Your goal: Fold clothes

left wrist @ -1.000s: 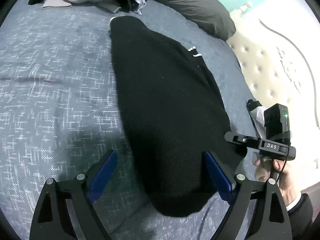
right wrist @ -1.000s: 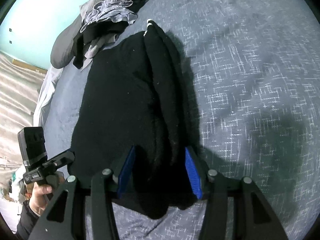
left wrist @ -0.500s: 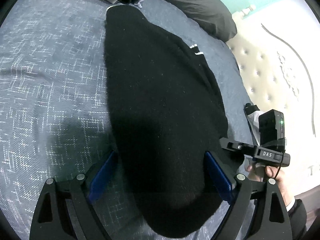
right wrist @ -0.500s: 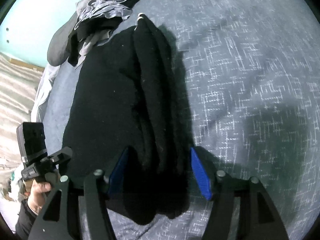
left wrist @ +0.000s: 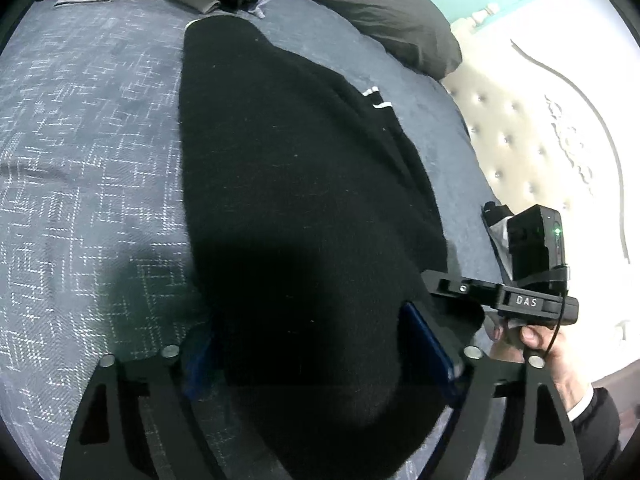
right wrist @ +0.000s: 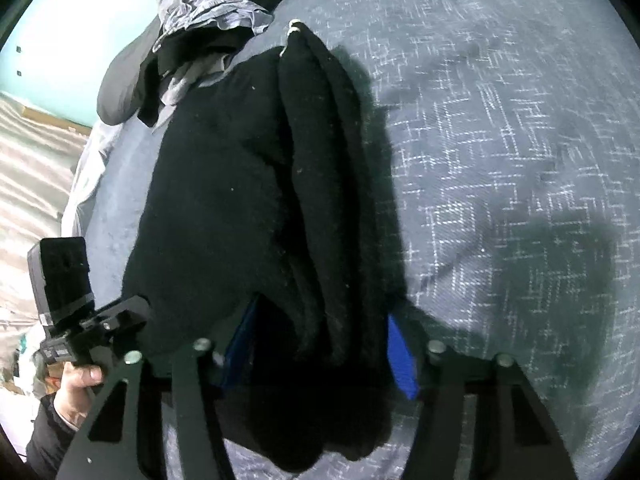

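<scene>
Left claw (left wrist: 316, 356): jaws spread wide, blue pads on either side of the near end of the black garment (left wrist: 288, 200); the cloth fills the gap, but whether the pads press it cannot be told. Right claw (right wrist: 320, 344): also spread, blue pads flanking the bunched, ridged edge of the same garment; grip likewise unclear.

The garment lies lengthwise on the bed (left wrist: 80, 160), on a blue-grey cover with a white crosshatch pattern, running away from both claws. Small white marks show near its far end.

Each wrist view catches the other claw's handle, held by a hand (left wrist: 536, 344) in a dark sleeve.

Beyond the garment: a heap of grey and black clothes (right wrist: 216, 20) beside a dark pillow (left wrist: 380, 12). Farthest, a tufted cream headboard (left wrist: 520, 140).
</scene>
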{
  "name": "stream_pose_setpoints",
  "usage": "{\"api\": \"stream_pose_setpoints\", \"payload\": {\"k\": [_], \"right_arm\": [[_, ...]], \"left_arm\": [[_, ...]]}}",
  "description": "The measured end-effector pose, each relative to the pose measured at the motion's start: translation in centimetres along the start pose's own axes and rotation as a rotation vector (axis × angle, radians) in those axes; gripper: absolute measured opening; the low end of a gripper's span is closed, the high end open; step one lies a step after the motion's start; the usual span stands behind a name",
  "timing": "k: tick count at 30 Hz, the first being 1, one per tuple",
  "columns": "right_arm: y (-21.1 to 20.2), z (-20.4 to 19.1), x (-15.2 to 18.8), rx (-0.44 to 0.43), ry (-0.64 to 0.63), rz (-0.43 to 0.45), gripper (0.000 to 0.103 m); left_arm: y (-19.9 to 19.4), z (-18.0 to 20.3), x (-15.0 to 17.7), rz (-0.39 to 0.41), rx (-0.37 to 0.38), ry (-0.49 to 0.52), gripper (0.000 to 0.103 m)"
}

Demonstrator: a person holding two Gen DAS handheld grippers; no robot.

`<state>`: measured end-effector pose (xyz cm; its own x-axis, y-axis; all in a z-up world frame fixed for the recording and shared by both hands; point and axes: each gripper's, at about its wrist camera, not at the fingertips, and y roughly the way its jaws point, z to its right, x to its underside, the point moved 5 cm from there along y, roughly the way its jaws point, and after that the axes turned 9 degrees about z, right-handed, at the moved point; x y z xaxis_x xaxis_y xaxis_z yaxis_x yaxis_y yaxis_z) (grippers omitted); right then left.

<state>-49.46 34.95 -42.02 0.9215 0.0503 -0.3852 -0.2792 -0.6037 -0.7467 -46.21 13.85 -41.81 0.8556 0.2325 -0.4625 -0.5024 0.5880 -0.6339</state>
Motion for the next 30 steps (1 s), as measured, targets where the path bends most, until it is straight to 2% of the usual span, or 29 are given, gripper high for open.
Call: {"api": "stream_pose_setpoints", "payload": {"k": [1, 5, 8, 12, 14, 16, 19, 23, 25, 30], "right_arm": [[0.0, 0.1, 0.0, -0.005, 0.005, -0.001, 0.049], [0.2, 0.3, -0.1, -0.026, 0.026, -0.003, 0.049], [0.2, 0.5, -0.2, -0.041, 0.041, -0.004, 0.054], [0.2, 0.5, -0.3, -0.053, 0.041, -0.002, 0.055], [0.0, 0.1, -0.3, -0.046, 0.026, 0.006, 0.050], [-0.4, -0.4, -0.4, -0.065, 0.011, 0.014, 0.041], [-0.9, -1.2, -0.8, -0.105, 0.003, 0.024, 0.037], [0.2, -1.1, -0.8, -0.105, 0.024, 0.005, 0.037], [0.7, -0.7, -0.7, -0.107, 0.043, -0.005, 0.045], [1.3, -0.6, -0.7, -0.123, 0.062, 0.001, 0.050]], "left_arm": [[-0.1, 0.0, 0.0, -0.001, 0.001, 0.008, 0.084], [0.2, -0.4, -0.1, -0.001, 0.015, -0.007, 0.084], [0.4, -0.6, -0.1, 0.005, 0.021, -0.014, 0.084], [0.2, -0.6, 0.0, 0.009, 0.028, -0.016, 0.084], [0.1, -0.4, 0.0, 0.005, 0.026, -0.001, 0.083], [-0.2, 0.0, 0.0, 0.006, 0.033, 0.006, 0.079], [-0.3, 0.2, 0.0, 0.006, 0.041, 0.009, 0.078], [0.0, -0.1, 0.0, 0.003, 0.048, 0.000, 0.078], [0.2, -0.3, 0.0, 0.002, 0.052, -0.005, 0.078], [0.7, -0.6, 0.0, -0.002, 0.060, -0.016, 0.080]]}}
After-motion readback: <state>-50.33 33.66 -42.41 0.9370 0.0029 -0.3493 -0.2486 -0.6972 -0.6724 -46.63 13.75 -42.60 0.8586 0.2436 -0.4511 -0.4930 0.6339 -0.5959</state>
